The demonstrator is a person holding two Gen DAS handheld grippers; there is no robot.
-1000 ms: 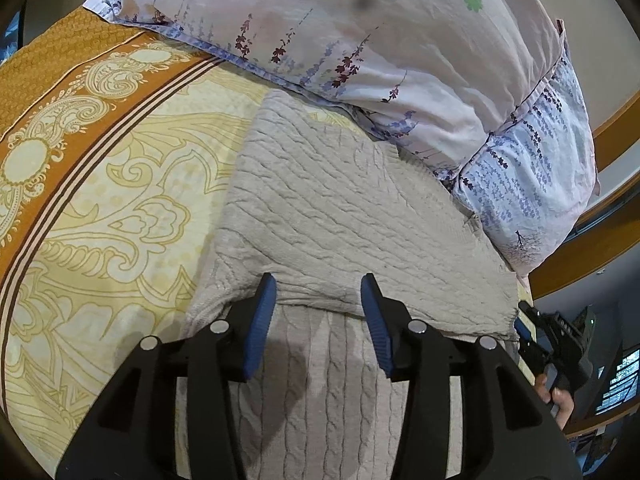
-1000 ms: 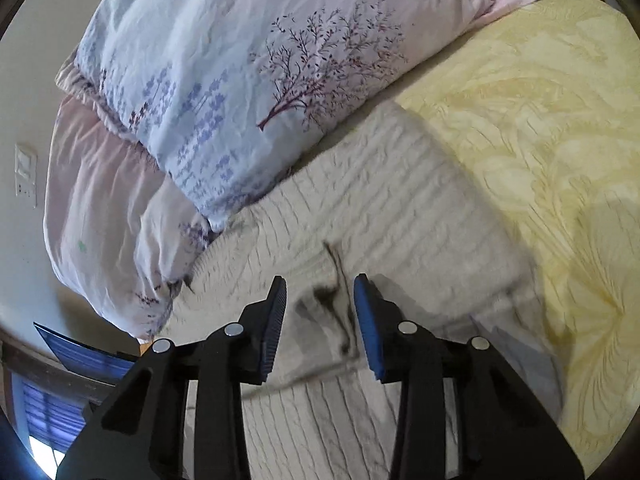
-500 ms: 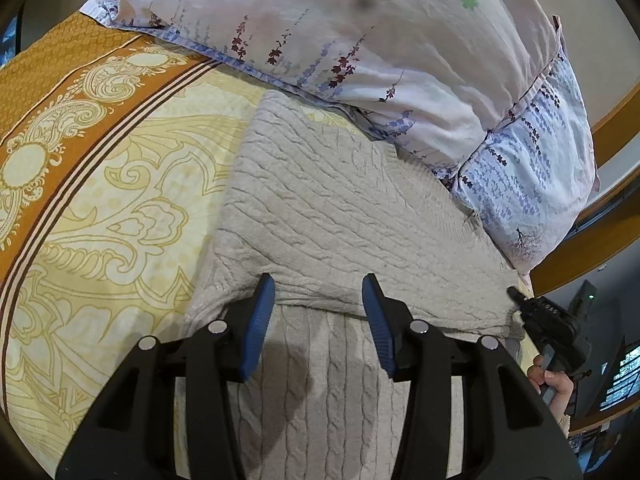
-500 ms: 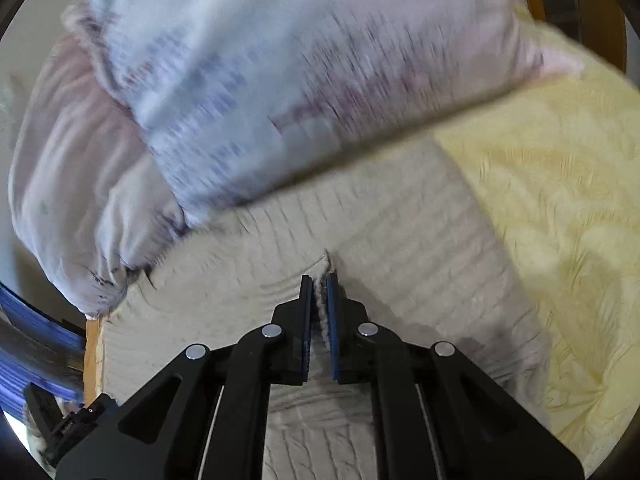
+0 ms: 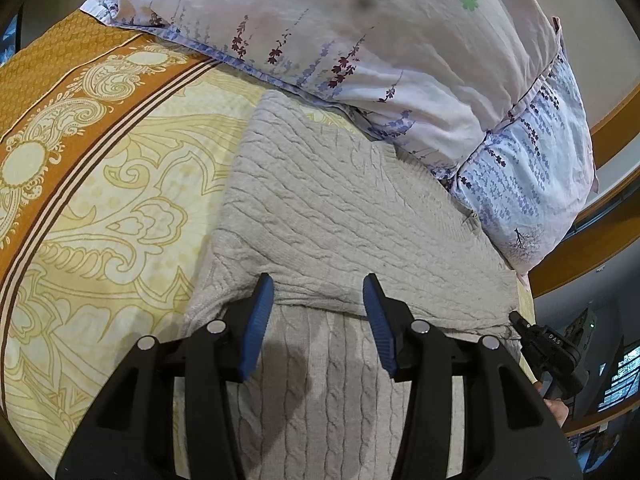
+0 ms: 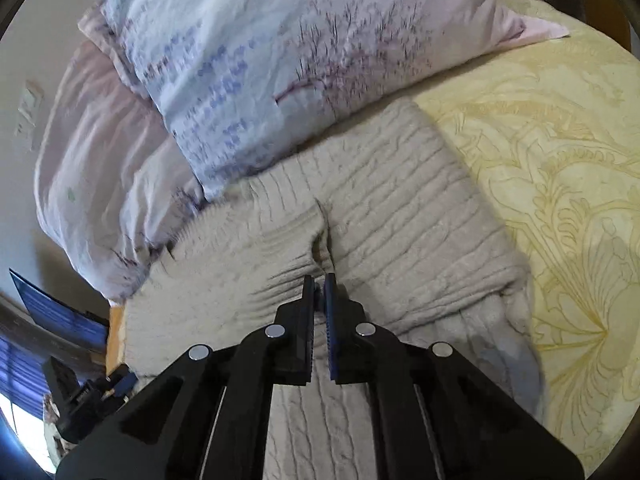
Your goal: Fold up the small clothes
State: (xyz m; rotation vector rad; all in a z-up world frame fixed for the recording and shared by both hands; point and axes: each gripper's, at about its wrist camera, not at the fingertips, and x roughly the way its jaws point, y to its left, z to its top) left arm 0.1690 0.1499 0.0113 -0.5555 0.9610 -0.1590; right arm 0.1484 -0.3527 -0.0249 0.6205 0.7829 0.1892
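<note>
A beige cable-knit sweater lies on the bed with its upper part folded over the lower part. My left gripper is open and hovers over the folded edge, touching nothing. My right gripper is shut on a pinch of the sweater at the folded edge, where the knit bunches into a ridge. The right gripper also shows at the far right of the left wrist view.
Two floral pillows press against the sweater's far side; they also show in the right wrist view. The yellow and orange patterned bedspread lies around the sweater. A wooden bed frame runs at the right.
My right gripper closed from open onto the sweater's folded edge and now holds it. My left gripper stayed open in the same place.
</note>
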